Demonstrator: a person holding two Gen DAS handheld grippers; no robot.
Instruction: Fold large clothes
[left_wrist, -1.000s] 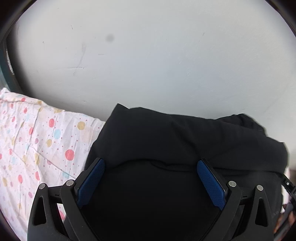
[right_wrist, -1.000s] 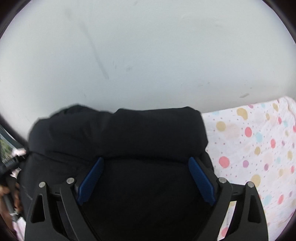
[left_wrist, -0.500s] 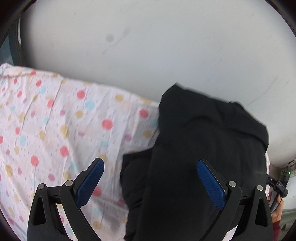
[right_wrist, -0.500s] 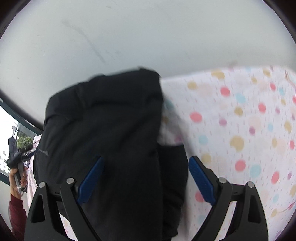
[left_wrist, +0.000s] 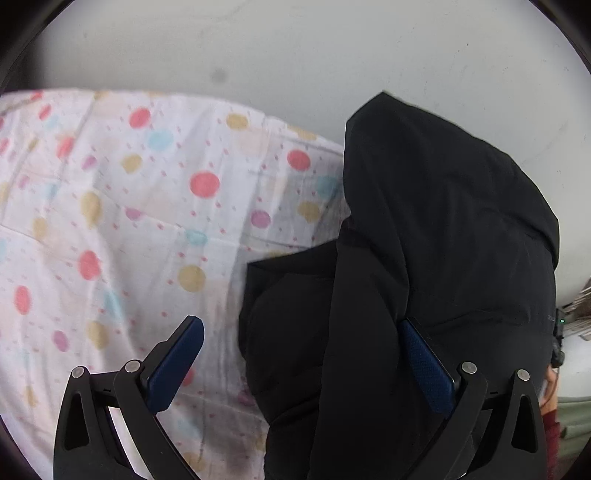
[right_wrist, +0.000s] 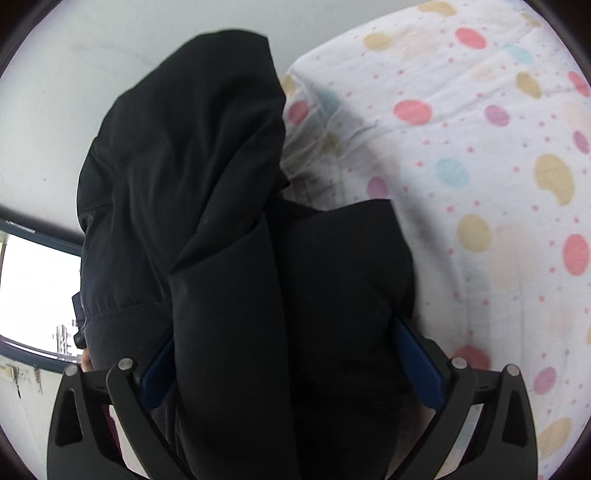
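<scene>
Both grippers stand spread wide, the right gripper (right_wrist: 291, 369) having just opened further, bulky black garment (left_wrist: 436, 236) between its pads; left gripper (left_wrist: 306, 365) ungripped over the dotted sheet (left_wrist: 110, 221).

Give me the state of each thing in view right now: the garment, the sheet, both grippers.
Black fabric garment: bunched and partly doubled over, draped across both grippers, lower part on the sheet.
White cotton sheet with coloured polka dots: spread out, lightly creased.
Left gripper: open, fingers wide, garment lying over one finger.
Right gripper: fingers wide and just opened further, garment bulk between them; grip unclear.
</scene>
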